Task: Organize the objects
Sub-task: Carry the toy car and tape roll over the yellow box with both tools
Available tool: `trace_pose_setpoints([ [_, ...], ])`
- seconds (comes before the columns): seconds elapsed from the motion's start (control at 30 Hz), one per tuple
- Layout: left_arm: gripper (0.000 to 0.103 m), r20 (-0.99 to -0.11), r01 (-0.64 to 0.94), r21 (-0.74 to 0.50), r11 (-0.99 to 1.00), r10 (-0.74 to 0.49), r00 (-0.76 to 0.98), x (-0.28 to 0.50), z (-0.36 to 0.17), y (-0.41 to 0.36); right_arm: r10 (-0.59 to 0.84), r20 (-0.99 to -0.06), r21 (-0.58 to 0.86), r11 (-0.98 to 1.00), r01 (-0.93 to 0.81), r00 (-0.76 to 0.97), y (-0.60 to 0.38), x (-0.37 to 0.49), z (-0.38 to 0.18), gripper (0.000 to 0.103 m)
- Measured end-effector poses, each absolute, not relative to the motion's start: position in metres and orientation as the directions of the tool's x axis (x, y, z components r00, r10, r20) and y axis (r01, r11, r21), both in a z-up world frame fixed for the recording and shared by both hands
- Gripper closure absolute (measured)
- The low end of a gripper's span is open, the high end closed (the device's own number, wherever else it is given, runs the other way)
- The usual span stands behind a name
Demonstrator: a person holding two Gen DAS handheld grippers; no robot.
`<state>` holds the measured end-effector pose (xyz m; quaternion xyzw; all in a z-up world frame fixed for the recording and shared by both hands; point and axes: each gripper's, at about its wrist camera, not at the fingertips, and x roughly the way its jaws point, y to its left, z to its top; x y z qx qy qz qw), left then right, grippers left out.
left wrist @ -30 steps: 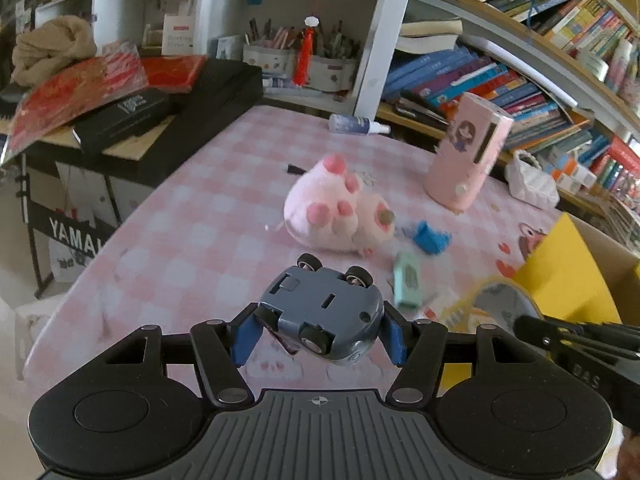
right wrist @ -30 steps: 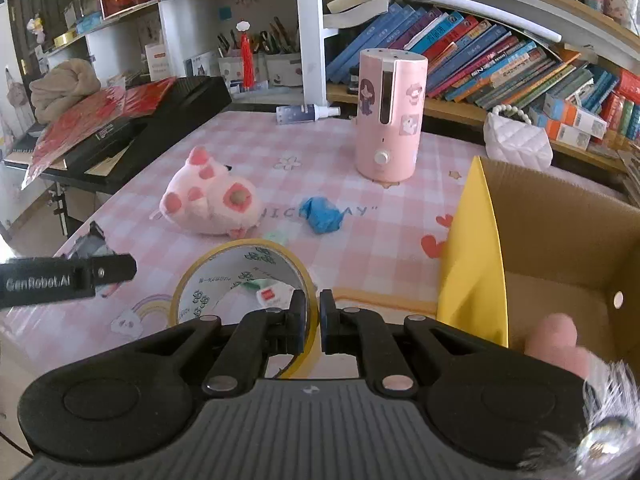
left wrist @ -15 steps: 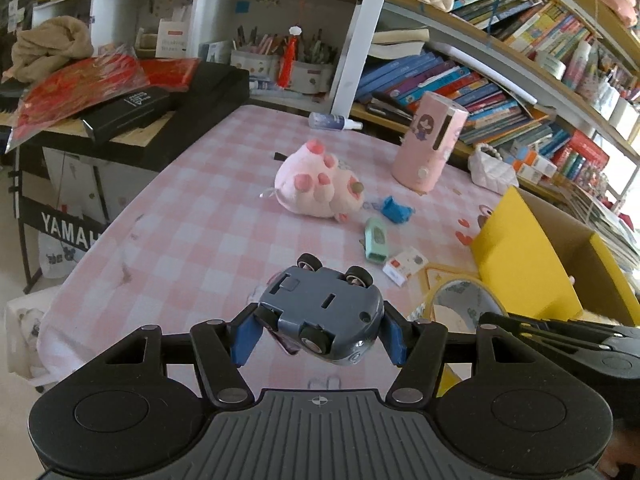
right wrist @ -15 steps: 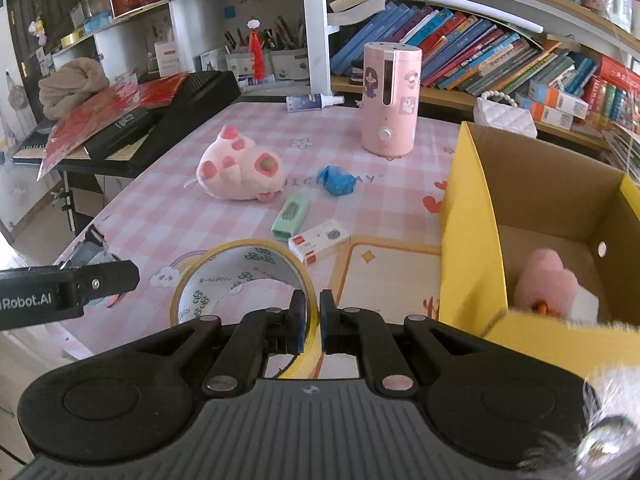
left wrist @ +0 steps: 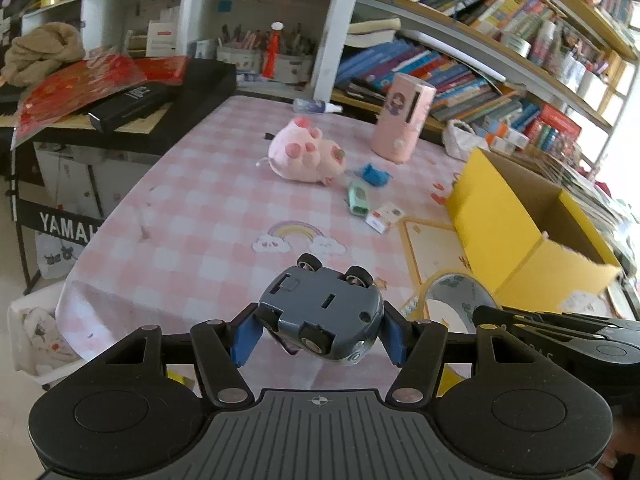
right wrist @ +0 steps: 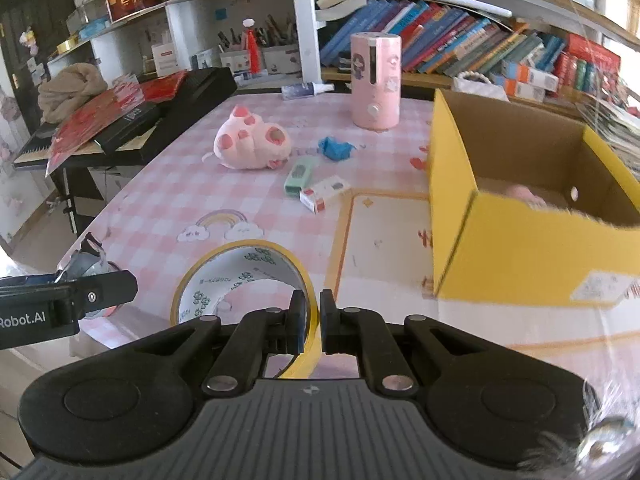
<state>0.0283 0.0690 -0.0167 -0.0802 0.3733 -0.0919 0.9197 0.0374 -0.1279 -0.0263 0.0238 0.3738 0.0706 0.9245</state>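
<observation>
Low in the frame, the left gripper (left wrist: 320,330) fingers clamp a toy car (left wrist: 322,312); the right gripper (right wrist: 314,322) fingers pinch a tape roll (right wrist: 244,276). At right, the yellow box (right wrist: 452,184) holds something pink; a plush toy (right wrist: 250,144) and small items await on the surface (right wrist: 168,200).

My left tool (left wrist: 320,334) is angled down toward the table (left wrist: 208,216), its blue pads clamped on both sides of a toy car (left wrist: 322,314) held wheels-up above the table's near edge. My right tool (right wrist: 310,322) tilts down likewise, fingers nearly together, pinching the wall of a tape roll (right wrist: 244,276). It sits just right of the left tool, over the same near edge.
</observation>
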Motion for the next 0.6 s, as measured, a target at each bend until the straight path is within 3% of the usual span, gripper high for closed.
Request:
trace_pose_setpoints([
  [0.6, 0.042, -0.677, 0.291, -0.215, 0.932, -0.358, 0.643, -0.011, -0.022, 0.038, 0.032, -0.687, 0.117, 0.991, 0.067, 0.726, -0.153, -0.042, -0.032, 0.096],
])
